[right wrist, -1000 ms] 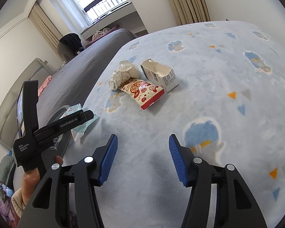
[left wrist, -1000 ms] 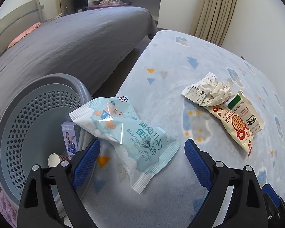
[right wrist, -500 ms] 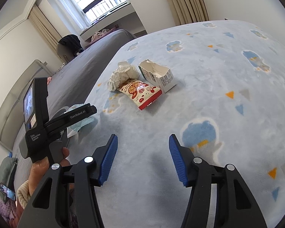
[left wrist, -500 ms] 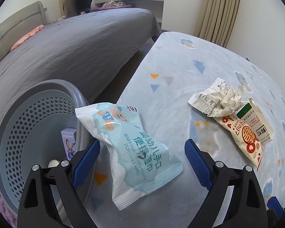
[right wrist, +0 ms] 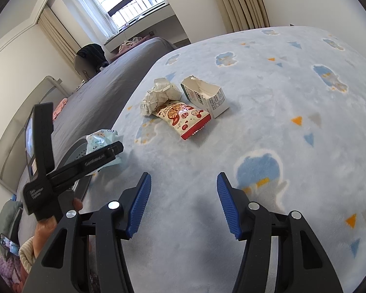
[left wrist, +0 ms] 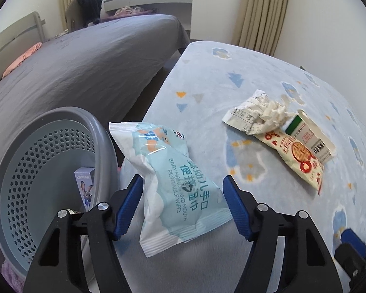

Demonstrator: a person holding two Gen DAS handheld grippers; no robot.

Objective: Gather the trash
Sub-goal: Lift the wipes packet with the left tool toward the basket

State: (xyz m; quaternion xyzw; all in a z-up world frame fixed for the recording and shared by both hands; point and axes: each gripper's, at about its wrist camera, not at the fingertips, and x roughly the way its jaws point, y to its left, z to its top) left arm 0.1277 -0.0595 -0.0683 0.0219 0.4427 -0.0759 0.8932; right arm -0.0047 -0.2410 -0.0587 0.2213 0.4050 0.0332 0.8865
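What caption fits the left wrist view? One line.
Open left gripper straddles wipes packet beside grey basket.

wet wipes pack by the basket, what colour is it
Light blue and white, teal lettering, on the wet wipes pack; clearest in the left wrist view.

The wipes pack [left wrist: 177,183] beside the basket [left wrist: 105,141] reads "BABY HANDS AND MOUTH PORTABLE WIPES" under big Chinese characters. Inside the basket, a small purple box [left wrist: 85,185] shows "Zootopia". The carton [left wrist: 312,139] carries a barcode; its small print is too fine to read.
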